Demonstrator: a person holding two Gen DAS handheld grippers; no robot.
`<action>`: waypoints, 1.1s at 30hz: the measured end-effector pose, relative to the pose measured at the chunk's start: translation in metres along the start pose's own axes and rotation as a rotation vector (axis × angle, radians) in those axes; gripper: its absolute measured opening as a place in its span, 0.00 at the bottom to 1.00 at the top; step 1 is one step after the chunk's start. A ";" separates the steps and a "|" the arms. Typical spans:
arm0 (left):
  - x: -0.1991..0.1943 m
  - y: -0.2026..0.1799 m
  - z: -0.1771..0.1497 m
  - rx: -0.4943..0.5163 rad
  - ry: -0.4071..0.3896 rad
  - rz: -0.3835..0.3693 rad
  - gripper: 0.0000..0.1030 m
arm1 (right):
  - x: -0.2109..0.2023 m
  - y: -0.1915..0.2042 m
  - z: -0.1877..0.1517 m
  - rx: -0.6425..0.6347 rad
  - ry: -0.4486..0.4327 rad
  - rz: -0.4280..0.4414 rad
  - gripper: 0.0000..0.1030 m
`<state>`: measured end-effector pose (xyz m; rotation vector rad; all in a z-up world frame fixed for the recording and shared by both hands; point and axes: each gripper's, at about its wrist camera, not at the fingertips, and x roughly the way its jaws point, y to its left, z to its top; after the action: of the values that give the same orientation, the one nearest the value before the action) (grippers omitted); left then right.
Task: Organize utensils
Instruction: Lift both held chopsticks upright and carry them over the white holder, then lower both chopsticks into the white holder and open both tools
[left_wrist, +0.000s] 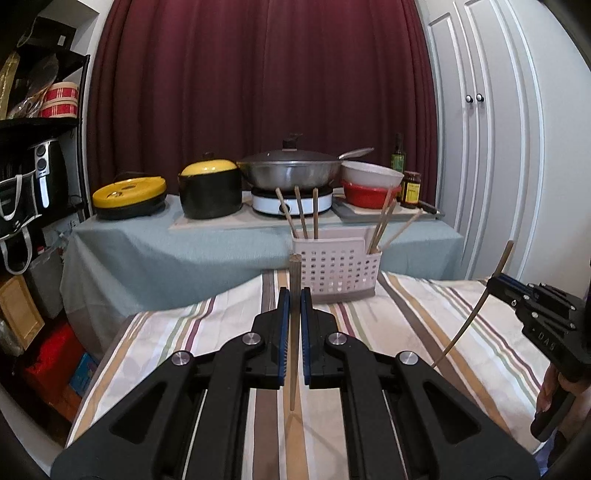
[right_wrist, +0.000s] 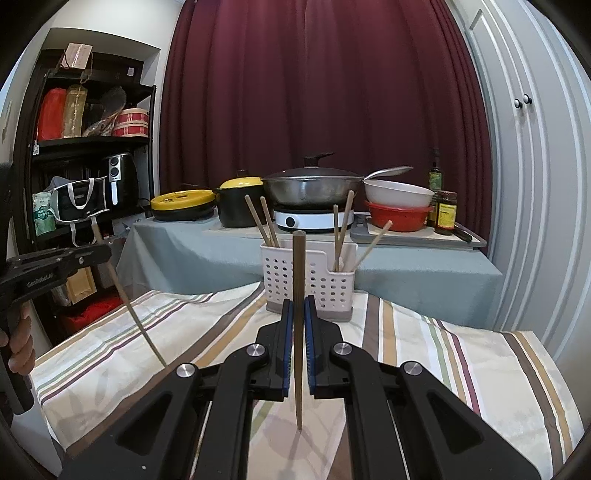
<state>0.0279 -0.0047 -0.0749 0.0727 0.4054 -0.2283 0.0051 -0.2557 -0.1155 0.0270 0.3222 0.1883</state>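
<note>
Left gripper (left_wrist: 294, 295): clenched on 1 wooden chopstick (left_wrist: 294, 332), held nearly upright, its thin tip hanging just above the striped cloth (left_wrist: 424, 332).
Right gripper (right_wrist: 298, 306): clamped on a second chopstick (right_wrist: 298, 332), also nearly upright, thin end down, blunt end rising in front of the holder.
Side views: each gripper shows at the edge of the other's camera, with a person's fingers (right_wrist: 18, 354) wrapped around the left handle.
Holder: a white perforated utensil caddy (left_wrist: 338, 266) stands at the far edge of the striped cloth, just beyond both grippers.
Already stowed: 3 chopsticks (left_wrist: 303, 214) lean in its left compartment, about 3 more (left_wrist: 384, 221) in the right.
Far table: grey-green cloth (left_wrist: 147, 243) carrying a yellow-lidded pan (left_wrist: 129, 194), a black pot with yellow lid (left_wrist: 210, 188), a lidded wok (left_wrist: 291, 170) on a white burner, stacked white and red bowls (left_wrist: 369, 184), jars.
Backdrop: maroon curtain (left_wrist: 258, 74), white cupboard doors at right, black shelving at left.
</note>
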 end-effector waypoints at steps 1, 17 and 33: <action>0.004 0.001 0.006 -0.001 -0.006 -0.004 0.06 | 0.002 -0.001 0.004 -0.004 -0.009 0.000 0.07; 0.059 0.009 0.119 -0.009 -0.181 -0.041 0.06 | 0.052 -0.013 0.102 -0.041 -0.193 0.018 0.07; 0.128 0.001 0.203 -0.031 -0.251 -0.068 0.06 | 0.112 -0.027 0.161 -0.047 -0.295 0.022 0.07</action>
<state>0.2202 -0.0536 0.0604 -0.0009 0.1616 -0.2938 0.1654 -0.2605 0.0005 0.0118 0.0236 0.2105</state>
